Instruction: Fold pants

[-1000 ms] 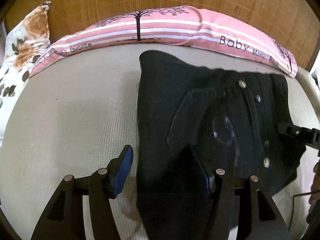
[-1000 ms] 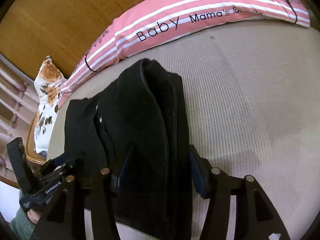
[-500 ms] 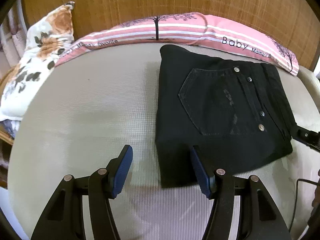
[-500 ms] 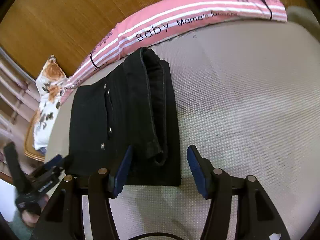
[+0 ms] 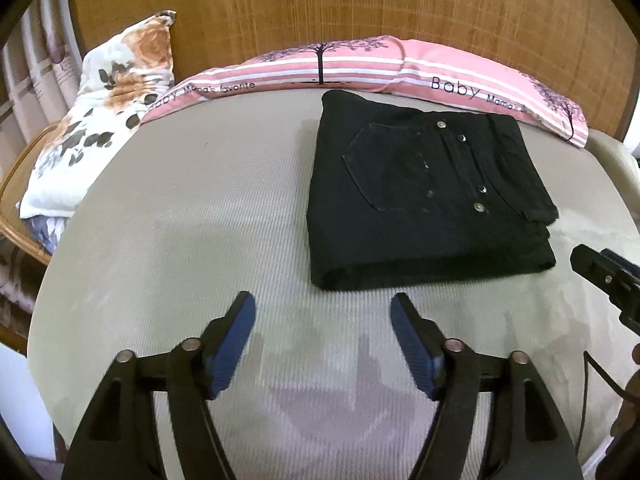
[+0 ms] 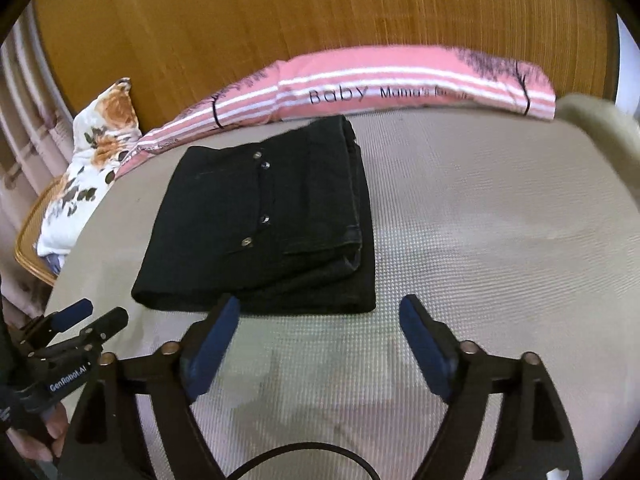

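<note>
Already folded into a thick, floppy, fairly heavy stack, the black jeans (image 5: 424,200) lie on the beige mattress (image 5: 180,220); left gripper (image 5: 322,340) and right gripper (image 6: 320,340) hover spread and empty, best gripping its layered near edge.

In the left wrist view, the right tool (image 5: 608,280) is cut off by the right edge, so only one dark fingertip and part of its body show; how its jaws stand cannot be told there. In the right wrist view, the left tool (image 6: 72,320) is partly cut off at the lower left. The floral pillow (image 5: 100,120) runs out of frame on the left. The lettering on the pink pillow (image 6: 380,80) is blurred after "Baby". The underside layers of the folded pants (image 5: 424,196) are hidden.
</note>
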`<state>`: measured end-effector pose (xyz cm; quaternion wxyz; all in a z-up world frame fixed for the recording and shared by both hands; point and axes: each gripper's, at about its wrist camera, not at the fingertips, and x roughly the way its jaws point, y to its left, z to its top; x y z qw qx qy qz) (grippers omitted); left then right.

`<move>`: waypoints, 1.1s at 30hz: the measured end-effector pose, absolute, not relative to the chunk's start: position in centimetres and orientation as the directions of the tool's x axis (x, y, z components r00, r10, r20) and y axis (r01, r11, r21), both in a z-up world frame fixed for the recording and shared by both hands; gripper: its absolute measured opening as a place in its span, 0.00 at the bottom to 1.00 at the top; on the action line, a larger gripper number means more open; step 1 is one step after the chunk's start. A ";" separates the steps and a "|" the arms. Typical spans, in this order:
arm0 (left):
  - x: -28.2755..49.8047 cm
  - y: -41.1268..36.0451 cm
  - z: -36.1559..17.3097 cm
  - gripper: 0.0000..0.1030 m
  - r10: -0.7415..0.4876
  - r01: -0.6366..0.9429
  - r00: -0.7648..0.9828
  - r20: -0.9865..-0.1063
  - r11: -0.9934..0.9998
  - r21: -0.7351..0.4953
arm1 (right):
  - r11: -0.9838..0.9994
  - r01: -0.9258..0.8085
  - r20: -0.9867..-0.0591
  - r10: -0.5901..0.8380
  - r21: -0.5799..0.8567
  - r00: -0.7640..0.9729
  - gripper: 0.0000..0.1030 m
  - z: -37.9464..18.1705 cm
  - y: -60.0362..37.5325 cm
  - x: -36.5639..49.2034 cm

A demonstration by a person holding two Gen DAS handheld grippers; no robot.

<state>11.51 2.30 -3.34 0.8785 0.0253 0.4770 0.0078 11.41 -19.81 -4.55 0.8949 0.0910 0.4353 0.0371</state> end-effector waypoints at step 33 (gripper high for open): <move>6.5 1.4 -2.9 0.76 0.093 -0.041 0.577 -0.811 0.996 0.084 | 0.997 0.002 -0.734 0.053 0.073 0.677 0.97 -3.1 -16.4 5.8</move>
